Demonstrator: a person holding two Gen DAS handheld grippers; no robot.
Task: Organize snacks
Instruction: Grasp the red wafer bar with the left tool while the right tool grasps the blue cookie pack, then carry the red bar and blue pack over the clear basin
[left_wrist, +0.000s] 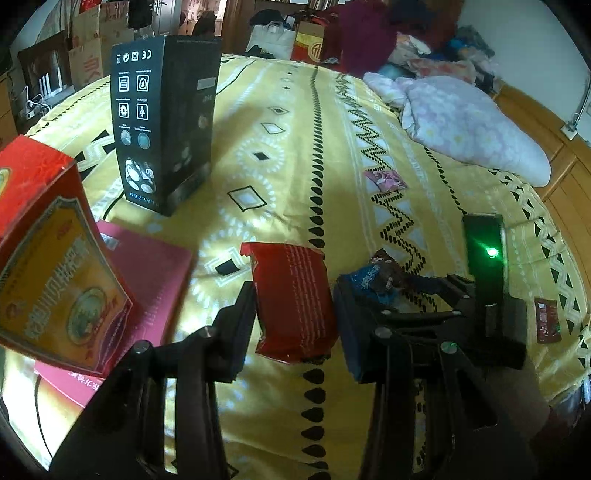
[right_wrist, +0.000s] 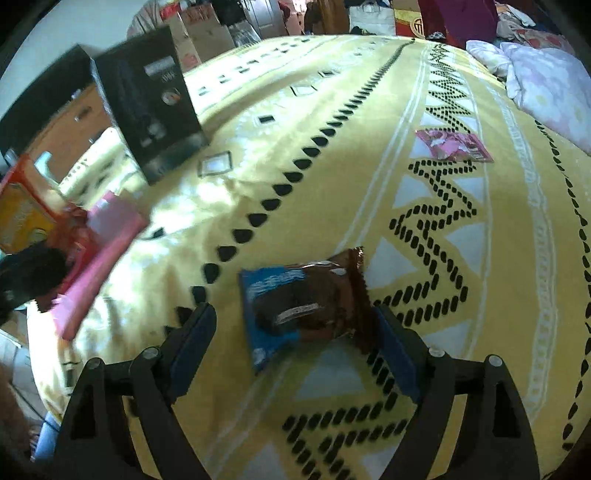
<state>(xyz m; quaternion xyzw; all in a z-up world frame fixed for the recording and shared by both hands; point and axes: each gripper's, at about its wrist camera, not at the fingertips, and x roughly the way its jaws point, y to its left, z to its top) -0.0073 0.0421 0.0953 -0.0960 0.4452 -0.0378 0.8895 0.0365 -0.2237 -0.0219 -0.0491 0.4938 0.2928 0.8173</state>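
My left gripper (left_wrist: 293, 306) is shut on a red snack packet (left_wrist: 293, 295), held between both fingers above the yellow bedspread (left_wrist: 295, 147). My right gripper (right_wrist: 295, 332) is open around a blue and brown cookie packet (right_wrist: 303, 306) lying on the bedspread (right_wrist: 314, 166); its right finger touches the wrapper, the left one stands apart. The same packet (left_wrist: 373, 280) and the right gripper's body with a green light show in the left wrist view. A pink packet (left_wrist: 386, 181) (right_wrist: 454, 146) lies farther off. A small dark red packet (left_wrist: 548, 319) lies at the right.
A tall black box (left_wrist: 166, 122) (right_wrist: 147, 107) stands at the far left. A red and yellow carton (left_wrist: 55, 266) (right_wrist: 26, 206) rests on a flat pink box (left_wrist: 147, 273) (right_wrist: 99, 251). A folded floral quilt (left_wrist: 465, 122) lies at the far right.
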